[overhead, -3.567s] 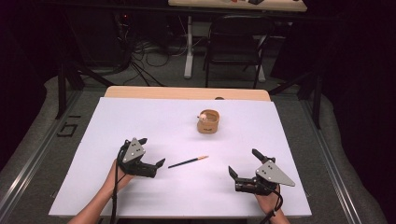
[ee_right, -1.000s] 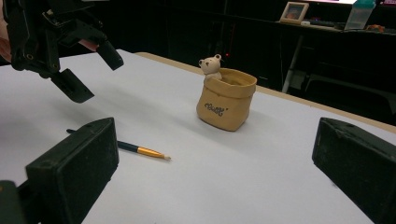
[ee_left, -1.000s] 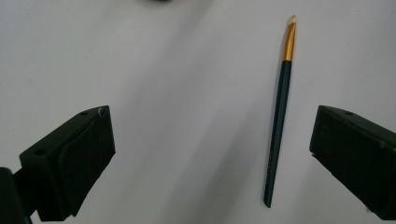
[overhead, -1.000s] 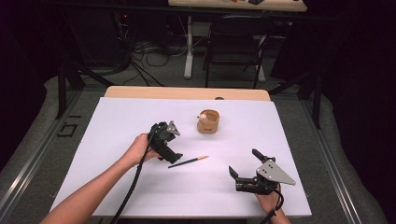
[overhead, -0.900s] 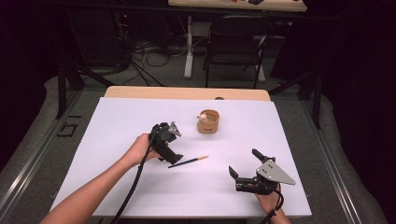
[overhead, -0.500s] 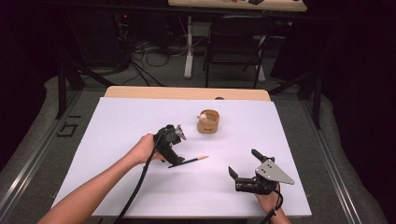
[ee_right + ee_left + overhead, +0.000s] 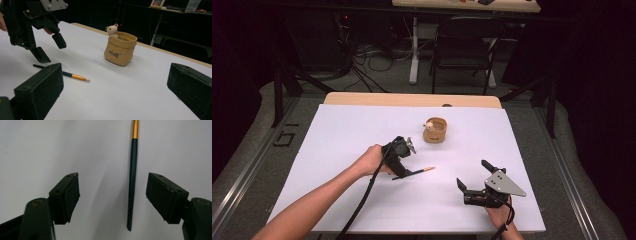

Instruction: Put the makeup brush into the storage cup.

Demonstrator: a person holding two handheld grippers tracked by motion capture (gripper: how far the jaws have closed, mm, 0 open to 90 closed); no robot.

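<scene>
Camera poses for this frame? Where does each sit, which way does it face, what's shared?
High view: above the person's side, facing forward and down on the table; both forearms, left gripper, right gripper.
Left gripper view: on the left gripper, facing straight down; jaws either side of the brush, apart from it, just been closing.
Right gripper view: low, level; own open jaws, pouch-shaped holder.
Shared: brush, in all three.

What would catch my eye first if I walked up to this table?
Probably the left gripper, poised over a thin dark brush with a gold band near the middle of the white table; its jaws have just been closing but don't touch it yet. Behind stands a tan pouch-shaped pot with a little bear on its rim.
</scene>
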